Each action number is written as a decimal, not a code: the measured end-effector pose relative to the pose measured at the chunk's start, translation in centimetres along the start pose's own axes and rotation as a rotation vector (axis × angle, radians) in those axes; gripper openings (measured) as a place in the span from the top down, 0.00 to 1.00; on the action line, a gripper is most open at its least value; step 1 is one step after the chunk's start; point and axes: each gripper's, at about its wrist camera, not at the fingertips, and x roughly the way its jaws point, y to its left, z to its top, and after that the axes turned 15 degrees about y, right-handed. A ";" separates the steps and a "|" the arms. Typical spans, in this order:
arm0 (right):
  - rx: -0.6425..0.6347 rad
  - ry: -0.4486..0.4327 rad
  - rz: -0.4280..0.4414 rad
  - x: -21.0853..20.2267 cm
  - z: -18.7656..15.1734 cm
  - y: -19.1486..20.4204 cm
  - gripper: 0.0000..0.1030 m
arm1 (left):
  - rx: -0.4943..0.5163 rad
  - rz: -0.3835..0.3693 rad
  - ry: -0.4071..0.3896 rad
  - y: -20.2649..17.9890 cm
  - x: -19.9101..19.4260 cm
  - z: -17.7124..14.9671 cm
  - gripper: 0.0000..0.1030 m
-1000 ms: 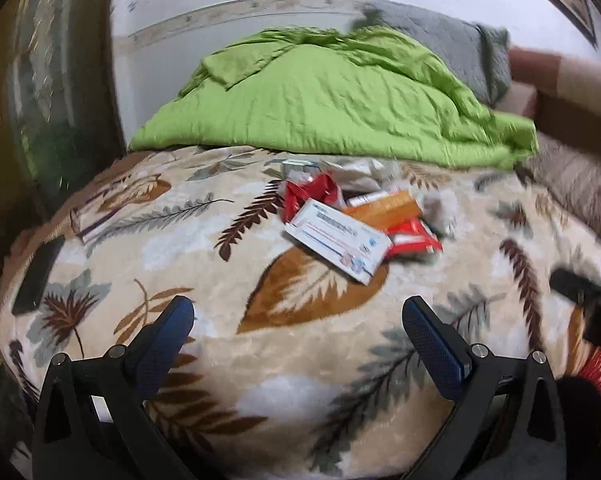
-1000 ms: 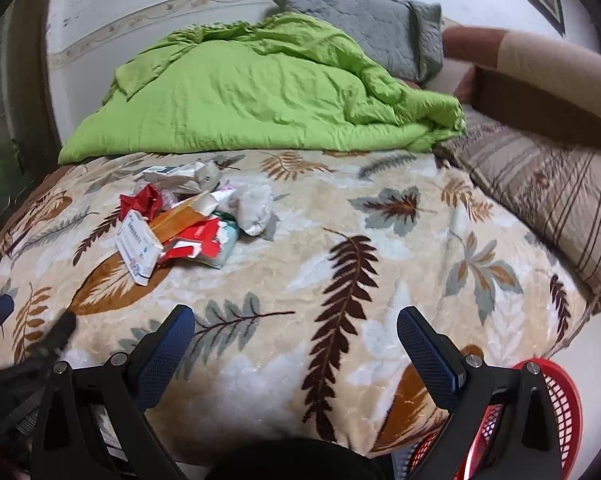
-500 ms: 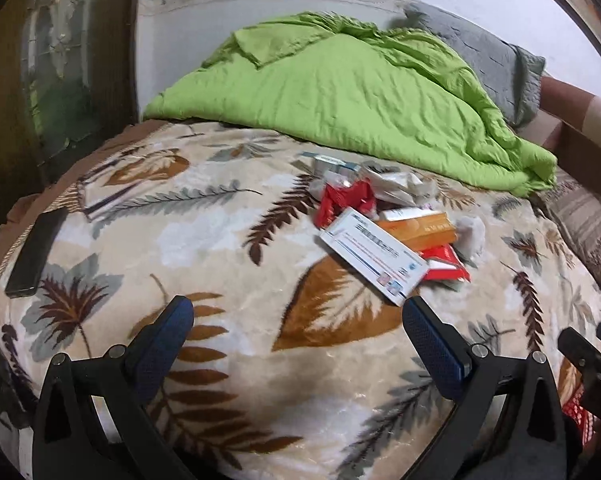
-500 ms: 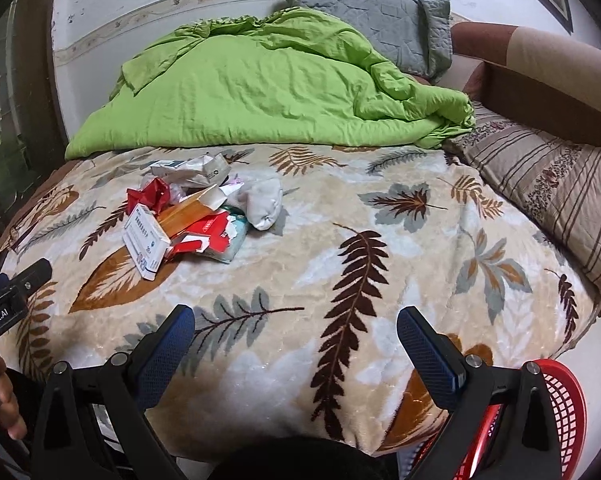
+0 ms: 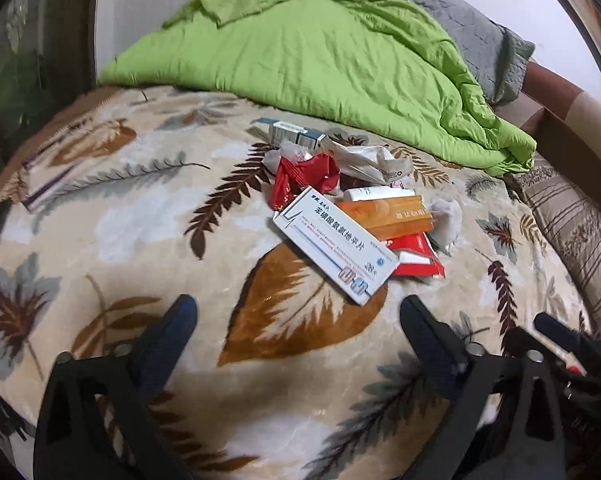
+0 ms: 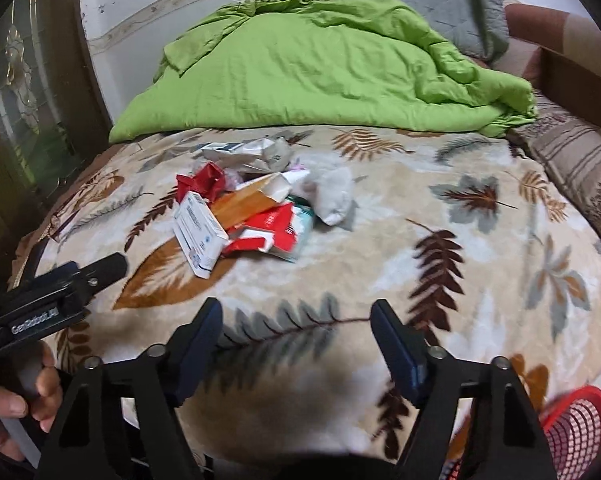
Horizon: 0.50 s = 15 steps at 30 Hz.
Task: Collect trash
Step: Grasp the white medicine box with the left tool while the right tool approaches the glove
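Two claws hang over a bed covered by a leaf-print blanket (image 5: 140,216). Both the left claw (image 5: 300,320) and the right claw (image 6: 296,320) have just been closing a little, yet their jaws stand apart with nothing between them. A heap of trash (image 5: 352,216) lies at the frame's centre in the left view: a white medicine box (image 5: 332,244) on top, an orange carton (image 5: 384,216), red wrappers, crumpled tissue. A red basket (image 6: 576,428) shows at lower right in the right view. A green quilt (image 6: 320,68) fills the upper frame.
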 end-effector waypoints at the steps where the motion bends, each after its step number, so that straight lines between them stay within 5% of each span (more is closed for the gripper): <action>1: 0.003 0.001 0.003 0.1 0.1 0.1 0.25 | -0.004 -0.006 0.015 0.0 0.4 0.6 0.14; 8: 0.046 -0.017 0.040 0.0 -0.2 -0.7 0.25 | -0.122 -0.123 0.151 0.6 4.2 4.9 0.27; 15: 0.077 -0.048 0.073 -0.5 -0.5 -1.7 0.25 | -0.258 -0.193 0.265 0.3 8.4 7.4 0.28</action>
